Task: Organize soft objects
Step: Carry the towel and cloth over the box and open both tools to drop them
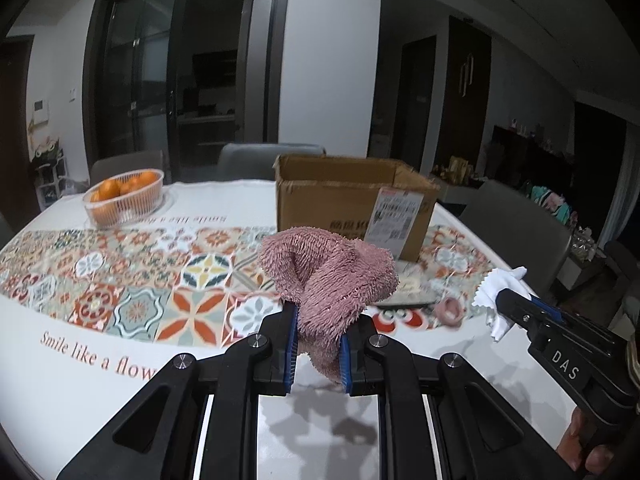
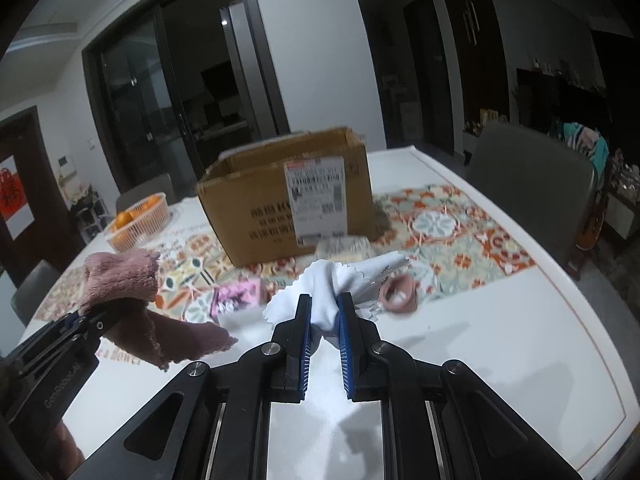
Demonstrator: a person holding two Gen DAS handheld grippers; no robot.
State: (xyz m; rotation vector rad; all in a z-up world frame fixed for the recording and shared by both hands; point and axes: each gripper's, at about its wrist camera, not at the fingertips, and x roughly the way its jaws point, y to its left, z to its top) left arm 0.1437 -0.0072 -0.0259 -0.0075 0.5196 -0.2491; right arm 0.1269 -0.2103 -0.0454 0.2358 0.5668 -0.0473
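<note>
The left gripper point(image 1: 318, 344) is clamped on a pink towel point(image 1: 332, 276), a shaggy, looped cloth that bunches into a rounded fold above the blue pads and hangs in a short tail below them, held up above the table point(image 1: 60, 380). From the right wrist view the same towel point(image 2: 128, 280) droops in a long flap past the left gripper point(image 2: 86, 322). The right gripper point(image 2: 323, 322) pinches a white cloth point(image 2: 340, 280), thin and smooth with zigzag edges, lifted just above the tabletop. A cardboard box point(image 1: 340, 200) with open flaps stands behind both cloths on the patterned runner. A pink ring point(image 2: 399, 289) lies near the white cloth, and a basket of oranges point(image 1: 124, 196) sits at the far left.
</note>
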